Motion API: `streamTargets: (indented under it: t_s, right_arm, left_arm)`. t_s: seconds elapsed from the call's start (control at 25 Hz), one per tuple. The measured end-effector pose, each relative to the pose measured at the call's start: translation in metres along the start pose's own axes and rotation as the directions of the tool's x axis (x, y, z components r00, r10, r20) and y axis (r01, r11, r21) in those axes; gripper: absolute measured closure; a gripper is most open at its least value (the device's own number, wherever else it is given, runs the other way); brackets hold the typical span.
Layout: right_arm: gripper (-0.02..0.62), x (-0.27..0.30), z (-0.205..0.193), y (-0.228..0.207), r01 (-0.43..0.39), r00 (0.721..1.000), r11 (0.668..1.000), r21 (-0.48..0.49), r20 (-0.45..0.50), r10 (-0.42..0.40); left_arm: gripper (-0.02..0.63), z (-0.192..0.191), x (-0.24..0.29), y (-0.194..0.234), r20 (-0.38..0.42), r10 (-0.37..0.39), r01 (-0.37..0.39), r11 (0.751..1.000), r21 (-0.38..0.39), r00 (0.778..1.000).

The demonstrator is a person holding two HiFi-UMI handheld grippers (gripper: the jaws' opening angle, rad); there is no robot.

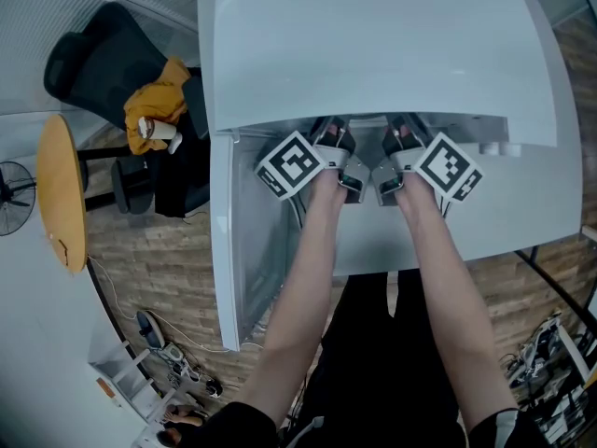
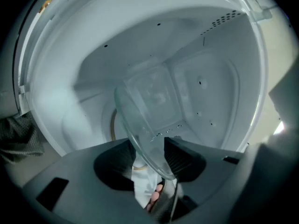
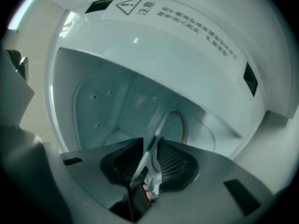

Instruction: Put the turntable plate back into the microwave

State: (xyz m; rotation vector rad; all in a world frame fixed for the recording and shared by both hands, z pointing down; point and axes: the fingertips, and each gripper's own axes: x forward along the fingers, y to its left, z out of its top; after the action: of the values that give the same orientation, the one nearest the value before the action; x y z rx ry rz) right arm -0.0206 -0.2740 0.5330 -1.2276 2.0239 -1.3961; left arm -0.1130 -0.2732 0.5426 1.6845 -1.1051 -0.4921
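Left tongs [image 2: 152, 150]: jaws apart, with the clear rim of the turntable plate [image 2: 140, 120] passing between them. A gap shows between the rim and the pad on the picture's left.
Right tongs [image 3: 150, 155]: jaws apart as well. The same plate is seen edge-on as a thin line between the pads; it may brush one pad, but the edge-on view is too fine to settle that.
Turntable plate: clear glass, inside the microwave cavity. Its near rim sits at the opening, between both pairs of tongs. The rest reaches in toward the back wall.
Roller ring [image 2: 112, 125]: brownish, on the cavity floor, showing partly behind the plate.
Microwave [image 1: 373, 45]: white, seen from above in the head view. Both tongs reach into its front opening, close side by side.
Door [image 1: 229, 250]: white, swung open on the person's left.
Cavity walls: white, with a few small holes and a patch of vent holes [image 2: 224, 17] near one upper corner.
Warning label [image 3: 187, 27]: a triangle sign and lines of grey print on the front panel above the opening.
Marker cubes (each part of its tongs): left [image 1: 291, 164] and right [image 1: 448, 168], black-and-white squares turned outward.
Forearms: left forearm [image 1: 308, 278] and right forearm [image 1: 448, 278], both bare and stretched forward.
Surroundings: a dark chair [image 1: 93, 63] carrying a yellow garment [image 1: 159, 101], a floor fan [image 1: 14, 194] and a wood-pattern floor [image 1: 159, 259].
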Motion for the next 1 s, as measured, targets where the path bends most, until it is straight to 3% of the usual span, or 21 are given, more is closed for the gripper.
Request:
streamTargets:
  t_s: [0.24,0.56,0.76,0.84,0.88,1.0]
  right_arm:
    - [0.511,-0.001,0.004,-0.002,0.032,0.999,0.997,0.073,0.036,-0.034]
    - [0.531,-0.003,0.004,-0.008,0.059,0.996,0.991,0.118,0.061,-0.066]
    - [0.541,0.001,0.006,-0.007,0.076,0.995,0.991,0.105,0.057,-0.083]
    - [0.541,0.001,0.007,-0.009,0.082,0.994,0.991,0.107,0.062,-0.089]
    - [0.54,0.001,0.008,-0.01,0.086,0.994,0.99,0.109,0.063,-0.094]
    - [0.531,0.001,0.005,-0.013,0.103,0.992,0.988,0.112,0.055,-0.109]
  left_arm:
    - [0.393,-0.007,-0.001,-0.003,-0.043,-0.002,0.002,1.0,-0.011,0.999]
    - [0.391,-0.022,-0.01,-0.002,-0.122,-0.004,0.007,1.0,0.023,0.993]
    - [0.394,-0.03,-0.024,-0.004,-0.098,-0.036,0.032,0.998,-0.047,0.995]
    - [0.426,-0.033,-0.027,-0.003,-0.082,-0.037,0.03,0.996,-0.082,0.996]
    - [0.489,-0.034,-0.029,-0.001,-0.074,-0.035,0.027,0.995,-0.098,0.997]
    - [0.518,-0.035,-0.031,0.001,-0.05,-0.051,0.043,0.988,-0.15,0.997]
